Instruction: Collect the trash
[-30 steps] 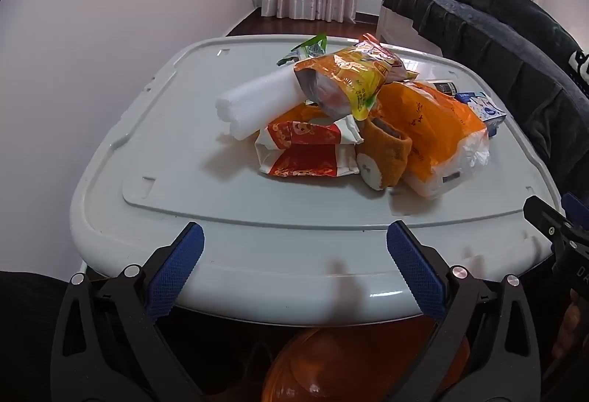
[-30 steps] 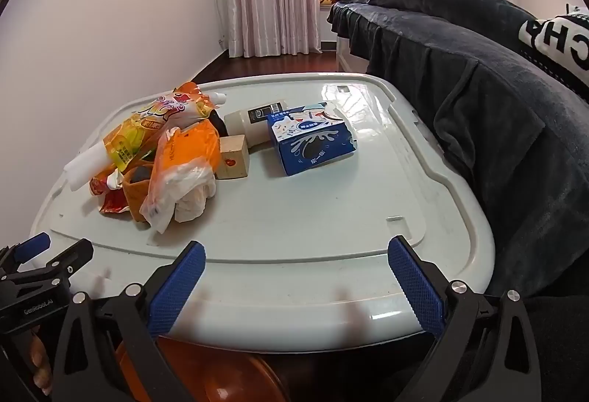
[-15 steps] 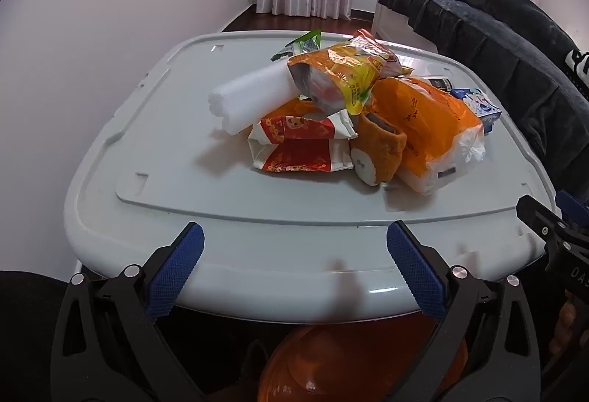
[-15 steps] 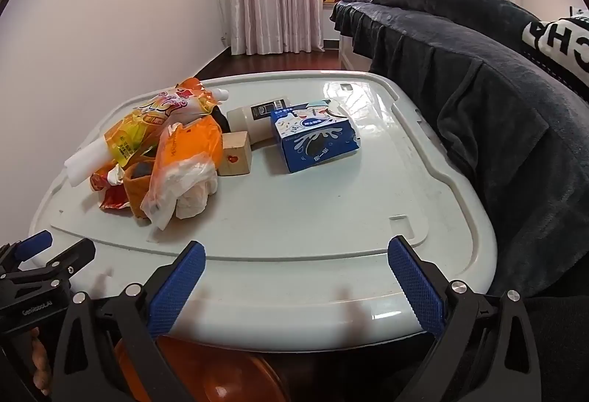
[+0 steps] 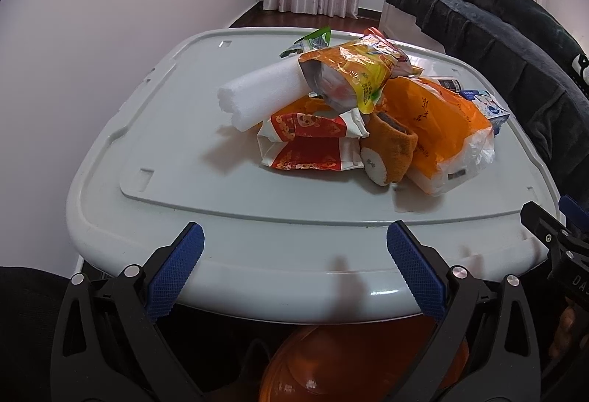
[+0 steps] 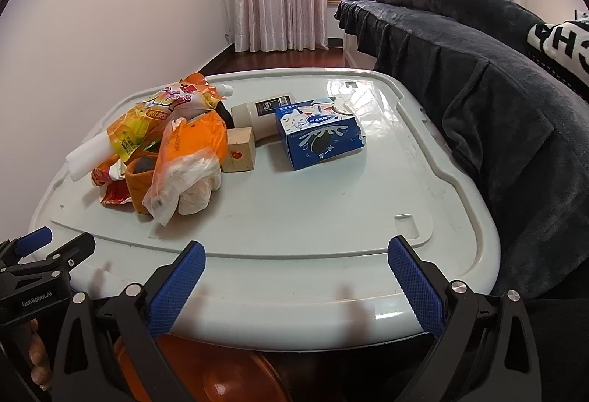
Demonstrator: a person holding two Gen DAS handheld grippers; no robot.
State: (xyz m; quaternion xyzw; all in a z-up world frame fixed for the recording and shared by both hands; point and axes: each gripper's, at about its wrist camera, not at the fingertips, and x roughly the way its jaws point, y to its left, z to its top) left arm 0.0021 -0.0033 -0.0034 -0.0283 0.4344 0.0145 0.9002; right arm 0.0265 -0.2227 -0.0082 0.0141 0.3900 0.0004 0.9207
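Below the near edge of the grey lid [image 5: 176, 203] you have an orange bin [image 5: 364, 361] sitting under both grippers, and what you can see of its inside looks bare. Your left gripper [image 5: 294, 273] hangs at that near edge with its blue pads spread wide and nothing between them; your right gripper [image 6: 294, 277] does the same further along the edge, also wide apart and empty. The trash sits in one heap towards the middle of the lid: a white foam roll [image 5: 261, 96] pokes out to the left, a yellow snack pouch [image 5: 349, 74] lies on top of it, a red and white wrapper [image 5: 309, 144] lies in front, a brown sock [image 5: 390, 151] leans against the wrapper, and an orange plastic bag [image 5: 441, 129] with white tissue in it lies at the right of the heap. From your right gripper's view, a small wooden block [image 6: 239, 150] touches the bag, a pale bottle [image 6: 257, 118] lies behind the block, and a blue milk carton [image 6: 320, 133] lies on its side just beside both. The front strip of the lid is bare in front of both grippers, and its right half is open beyond the carton. A dark sofa [image 6: 478, 89] runs close along the lid's right edge, and a plain wall [image 5: 110, 34] stands on the left.
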